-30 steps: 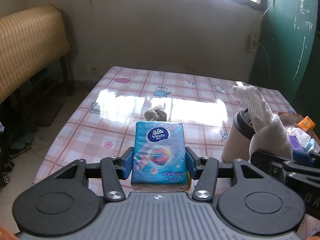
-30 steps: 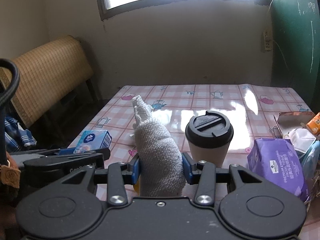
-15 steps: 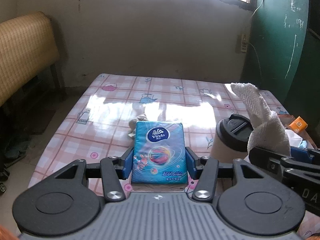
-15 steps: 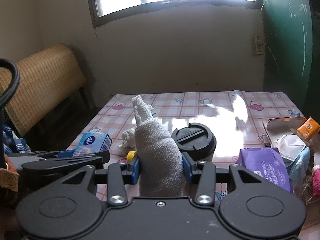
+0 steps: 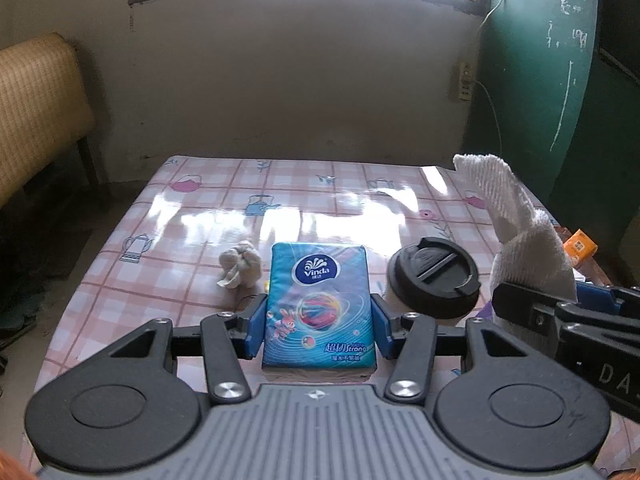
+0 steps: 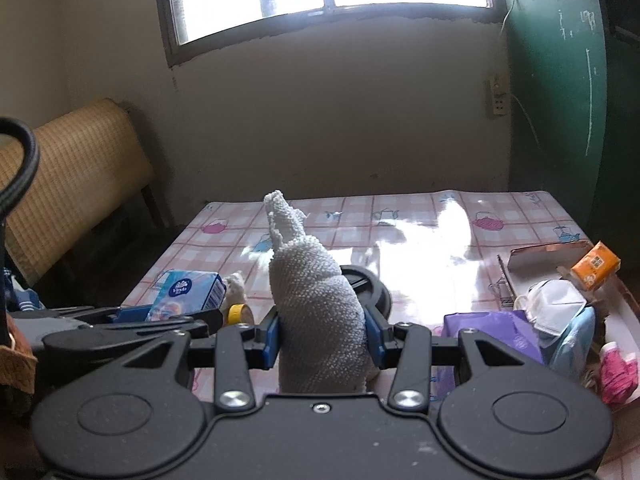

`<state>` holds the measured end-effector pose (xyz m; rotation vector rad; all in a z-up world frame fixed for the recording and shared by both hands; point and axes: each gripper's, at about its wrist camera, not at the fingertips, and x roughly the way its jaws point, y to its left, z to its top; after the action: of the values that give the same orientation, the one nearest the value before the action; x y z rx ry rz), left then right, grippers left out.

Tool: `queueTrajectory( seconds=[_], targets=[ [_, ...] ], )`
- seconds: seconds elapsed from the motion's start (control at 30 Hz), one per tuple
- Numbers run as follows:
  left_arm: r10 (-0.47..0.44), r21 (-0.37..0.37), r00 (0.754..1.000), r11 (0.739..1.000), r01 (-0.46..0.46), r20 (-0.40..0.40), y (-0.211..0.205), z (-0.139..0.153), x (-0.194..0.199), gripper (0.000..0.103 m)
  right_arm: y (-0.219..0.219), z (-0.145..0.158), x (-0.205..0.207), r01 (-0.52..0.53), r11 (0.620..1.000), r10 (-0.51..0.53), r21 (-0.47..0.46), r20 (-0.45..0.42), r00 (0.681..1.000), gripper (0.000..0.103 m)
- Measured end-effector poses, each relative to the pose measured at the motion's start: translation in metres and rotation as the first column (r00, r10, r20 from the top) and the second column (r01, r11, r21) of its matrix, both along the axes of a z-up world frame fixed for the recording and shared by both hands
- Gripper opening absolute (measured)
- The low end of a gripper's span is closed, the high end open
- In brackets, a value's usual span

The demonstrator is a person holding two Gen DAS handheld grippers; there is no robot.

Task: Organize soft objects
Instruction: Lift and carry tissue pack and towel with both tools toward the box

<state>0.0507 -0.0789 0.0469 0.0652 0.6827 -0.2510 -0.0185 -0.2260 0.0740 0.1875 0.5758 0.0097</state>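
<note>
counter (image 5: 280, 216): pink checked cloth with teapot prints, glare across the middle | centre-left: small crumpled white wad (image 5: 240, 263) | centre: cup with black lid (image 5: 434, 276) | right edge: purple pack (image 6: 496, 336), white mask (image 6: 554, 306), orange packet (image 6: 595, 266)

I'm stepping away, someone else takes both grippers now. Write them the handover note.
Left gripper: shut on the blue tissue pack, held above the table.
Right gripper: shut on the rolled white towel, also held up.
On the table: small cloth ball, lidded cup. At the right edge, a box with purple pack, face mask and orange packet.
Done: both items picked up.
Left: set both down, probably with the soft things on the right; cloth ball not yet handled.
</note>
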Motion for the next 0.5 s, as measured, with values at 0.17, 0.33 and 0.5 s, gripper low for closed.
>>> queueTrajectory(
  seconds=[0.17, 0.33, 0.5],
  targets=[
    [-0.027, -0.005, 1.000, 1.000, 0.027, 0.000, -0.012, 0.003, 0.001, 0.054, -0.010, 0.002, 0.000, 0.020, 1.000, -0.020, -0.003, 0.001, 1.000, 0.051],
    [-0.054, 0.000, 0.999, 0.999, 0.054, 0.005, -0.027, 0.006, 0.000, 0.054, -0.021, 0.002, 0.000, 0.041, 0.999, -0.041, -0.002, -0.002, 0.999, 0.051],
    [-0.077, -0.002, 0.997, 0.997, 0.077, 0.002, -0.038, 0.005, 0.000, 0.054, -0.033, 0.002, -0.002, 0.064, 0.998, -0.064, -0.001, 0.000, 0.998, 0.051]
  ],
)
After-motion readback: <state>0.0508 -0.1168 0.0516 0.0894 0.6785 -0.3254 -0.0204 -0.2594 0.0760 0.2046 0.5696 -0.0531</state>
